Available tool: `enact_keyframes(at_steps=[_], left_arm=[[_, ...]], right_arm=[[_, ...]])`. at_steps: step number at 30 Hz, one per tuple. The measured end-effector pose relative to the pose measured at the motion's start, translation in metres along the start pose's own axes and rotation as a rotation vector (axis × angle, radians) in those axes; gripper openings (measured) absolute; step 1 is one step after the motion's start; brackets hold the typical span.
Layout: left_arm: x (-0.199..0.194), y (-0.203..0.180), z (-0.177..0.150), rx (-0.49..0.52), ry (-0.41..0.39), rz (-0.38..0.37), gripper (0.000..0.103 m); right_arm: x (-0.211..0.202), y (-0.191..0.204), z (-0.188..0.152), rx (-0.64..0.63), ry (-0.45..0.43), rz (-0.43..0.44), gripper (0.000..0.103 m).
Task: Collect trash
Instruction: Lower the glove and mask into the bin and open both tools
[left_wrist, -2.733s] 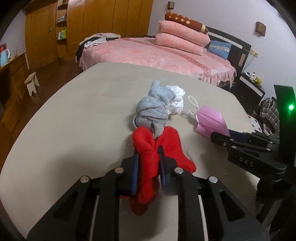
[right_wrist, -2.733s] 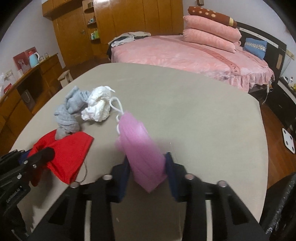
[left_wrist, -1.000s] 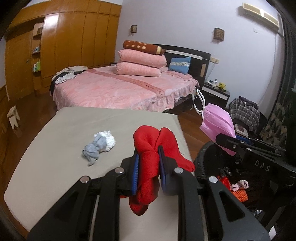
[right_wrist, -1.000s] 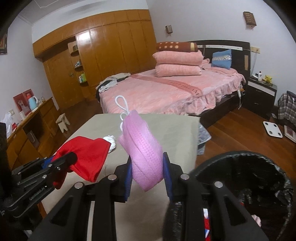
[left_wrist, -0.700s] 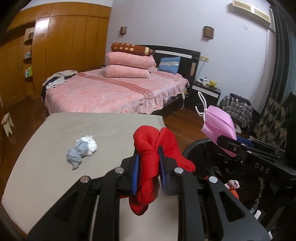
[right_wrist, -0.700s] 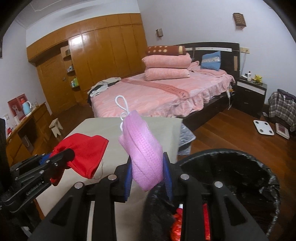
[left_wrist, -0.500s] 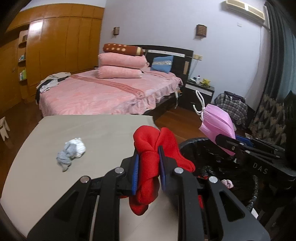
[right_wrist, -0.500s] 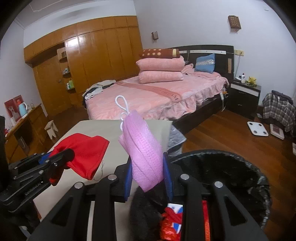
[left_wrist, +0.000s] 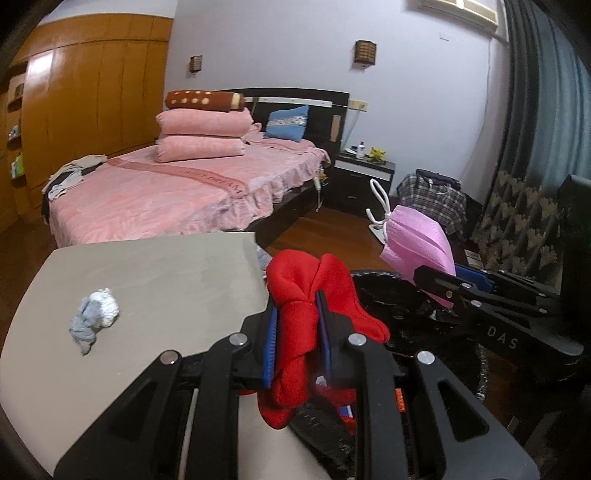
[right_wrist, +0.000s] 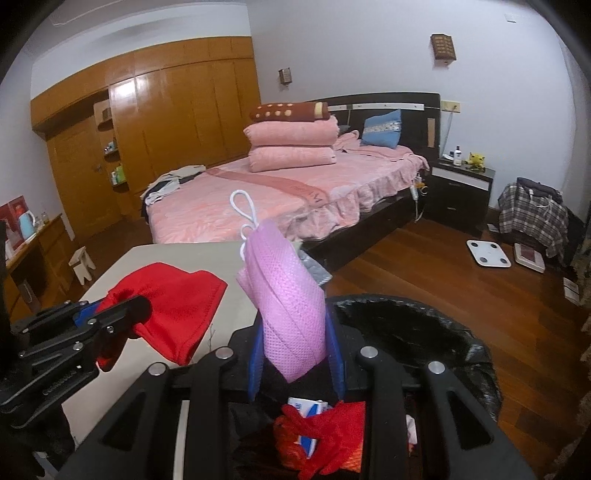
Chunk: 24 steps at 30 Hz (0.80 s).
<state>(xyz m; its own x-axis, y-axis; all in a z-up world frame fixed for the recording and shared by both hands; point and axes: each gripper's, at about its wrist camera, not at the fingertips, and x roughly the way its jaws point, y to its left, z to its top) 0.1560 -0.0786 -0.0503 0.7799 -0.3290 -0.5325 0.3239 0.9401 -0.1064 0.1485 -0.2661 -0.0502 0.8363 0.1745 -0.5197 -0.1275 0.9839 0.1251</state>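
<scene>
My left gripper (left_wrist: 295, 328) is shut on a red cloth (left_wrist: 303, 295) and holds it in the air at the near rim of a black-lined trash bin (left_wrist: 402, 317). My right gripper (right_wrist: 295, 354) is shut on a pink face mask (right_wrist: 284, 295) with white ear loops, held over the bin (right_wrist: 443, 332). Red and white trash (right_wrist: 321, 435) lies inside the bin. In the right wrist view the left gripper (right_wrist: 110, 317) with the red cloth (right_wrist: 173, 302) is at the left. A grey and white crumpled wad (left_wrist: 94, 319) lies on the beige table (left_wrist: 147, 277).
A pink bed (right_wrist: 295, 192) with stacked pillows stands behind the table. A dark nightstand (right_wrist: 461, 192), a plaid bag (right_wrist: 532, 214) and a white scale (right_wrist: 487, 253) stand on the wooden floor to the right. Wooden wardrobes (right_wrist: 166, 129) line the left wall.
Both grippers have moved right, away from the table and over the bin, each still holding its item. The grey and white wad has fallen further back to the left.
</scene>
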Motion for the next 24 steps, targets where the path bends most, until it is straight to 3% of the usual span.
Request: enact_keyframes(at_steps=[24], left_arm=[[0.044,-0.07,0.0,0.101,0.015,-0.125,0.018]], right_arm=[[-0.007,-0.072,-0.024,0.062,0.036,-0.131,0.03]])
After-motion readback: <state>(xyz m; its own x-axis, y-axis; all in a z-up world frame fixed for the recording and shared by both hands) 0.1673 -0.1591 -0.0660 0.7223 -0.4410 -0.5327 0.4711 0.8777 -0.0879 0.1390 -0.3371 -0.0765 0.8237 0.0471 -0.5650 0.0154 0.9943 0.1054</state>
